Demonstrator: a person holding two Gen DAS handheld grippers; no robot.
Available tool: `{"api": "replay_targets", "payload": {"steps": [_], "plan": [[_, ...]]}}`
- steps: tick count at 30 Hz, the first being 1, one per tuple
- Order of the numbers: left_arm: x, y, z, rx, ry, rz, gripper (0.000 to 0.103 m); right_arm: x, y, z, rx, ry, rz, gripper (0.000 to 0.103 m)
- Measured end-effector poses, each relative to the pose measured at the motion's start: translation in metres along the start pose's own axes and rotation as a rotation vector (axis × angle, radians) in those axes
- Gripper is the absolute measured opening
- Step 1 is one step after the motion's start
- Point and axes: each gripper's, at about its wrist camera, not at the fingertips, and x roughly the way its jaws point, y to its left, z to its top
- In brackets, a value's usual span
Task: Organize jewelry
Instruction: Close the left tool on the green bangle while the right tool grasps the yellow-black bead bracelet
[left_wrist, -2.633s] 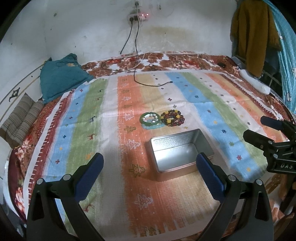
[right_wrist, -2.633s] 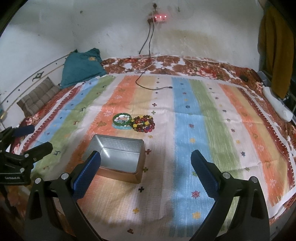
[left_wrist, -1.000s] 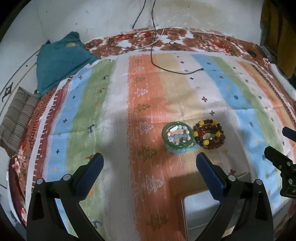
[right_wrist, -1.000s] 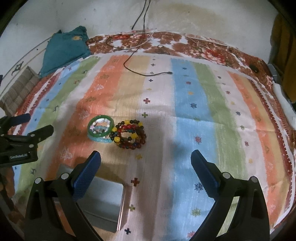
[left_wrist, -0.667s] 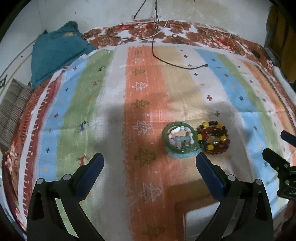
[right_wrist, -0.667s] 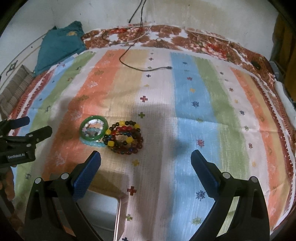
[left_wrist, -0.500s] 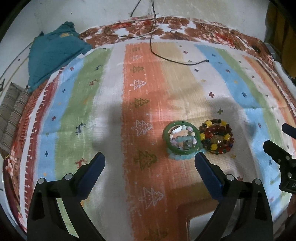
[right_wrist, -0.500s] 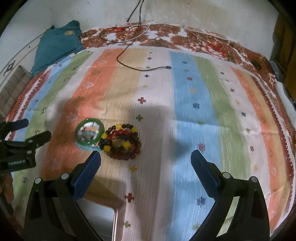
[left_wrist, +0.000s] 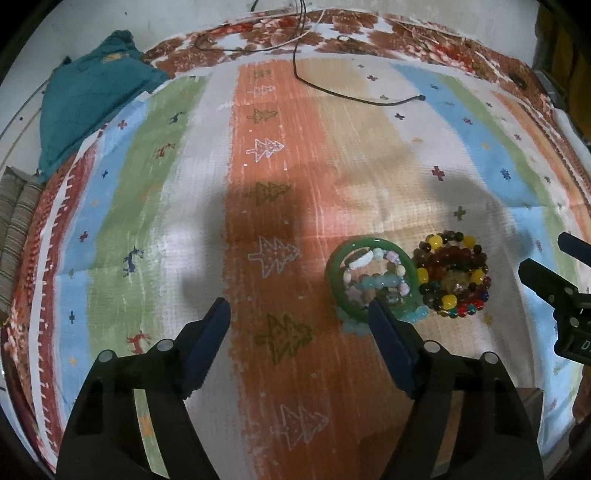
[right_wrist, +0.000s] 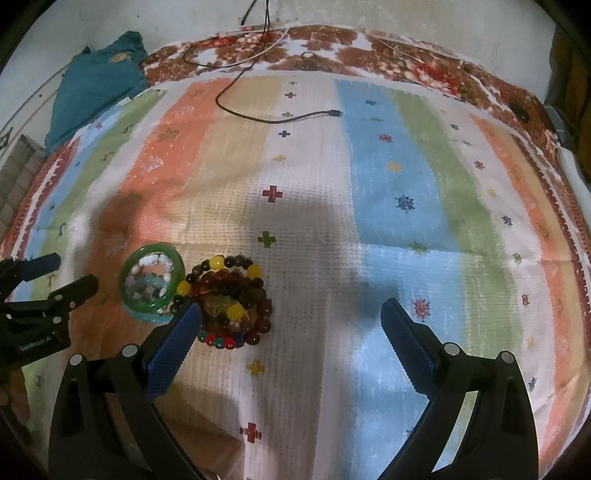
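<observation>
Left gripper (left_wrist: 299, 314) spread fairly wide over bare striped cloth (left_wrist: 280, 206), jaws having just been closing, nothing between them. Right fingertip (left_wrist: 376, 314) overlapping the near rim of the green bangle (left_wrist: 334, 284) at 3 o'clock from the gripper's centre; cannot tell if touching. Pale beaded bracelets (left_wrist: 373, 275) nested inside the bangle, dark beaded bracelets (left_wrist: 452, 282) just beside it, further toward 3 o'clock.

Right gripper (right_wrist: 291, 317) wide apart, holding nothing; left fingertip (right_wrist: 188, 317) in front of the dark bracelets' near-left edge. Only from this wrist: open cloth at 12 to 3 o'clock.

Only from the left wrist: a brown corner, possibly the tin box (left_wrist: 524, 406), at 4 o'clock, low in frame.

Far off, black cable (left_wrist: 332, 92) at 12 o'clock, teal cushion (left_wrist: 88, 99) at 10 o'clock.
</observation>
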Motion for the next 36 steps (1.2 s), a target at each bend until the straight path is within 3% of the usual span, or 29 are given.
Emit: {"api": "replay_targets", "payload": {"steps": [7, 10, 15, 22, 24, 29, 36], "plan": [[0.017, -0.003, 0.009, 0.002, 0.021, 0.003, 0.068, 0.014, 0.007, 0.004, -0.014, 0.03, 0.007, 0.098], [0.024, -0.003, 0.011, 0.006, 0.035, 0.006, 0.065, 0.021, 0.01, 0.006, -0.015, 0.05, 0.011, 0.086], [0.036, -0.004, 0.015, 0.02, 0.053, 0.015, 0.06, 0.029, 0.009, 0.009, -0.013, 0.061, 0.009, 0.084], [0.05, -0.006, 0.017, 0.031, 0.069, 0.021, 0.051, 0.046, 0.007, 0.011, -0.013, 0.102, 0.012, 0.059], [0.054, -0.006, 0.017, 0.031, 0.083, 0.027, 0.04, 0.05, 0.007, 0.011, -0.014, 0.11, 0.015, 0.052], [0.063, -0.007, 0.016, 0.046, 0.096, 0.036, 0.034, 0.057, 0.011, 0.011, -0.024, 0.124, 0.036, 0.038], [0.063, -0.013, 0.016, 0.06, 0.092, 0.023, 0.01, 0.06, 0.014, 0.01, -0.028, 0.121, 0.07, 0.018]]}}
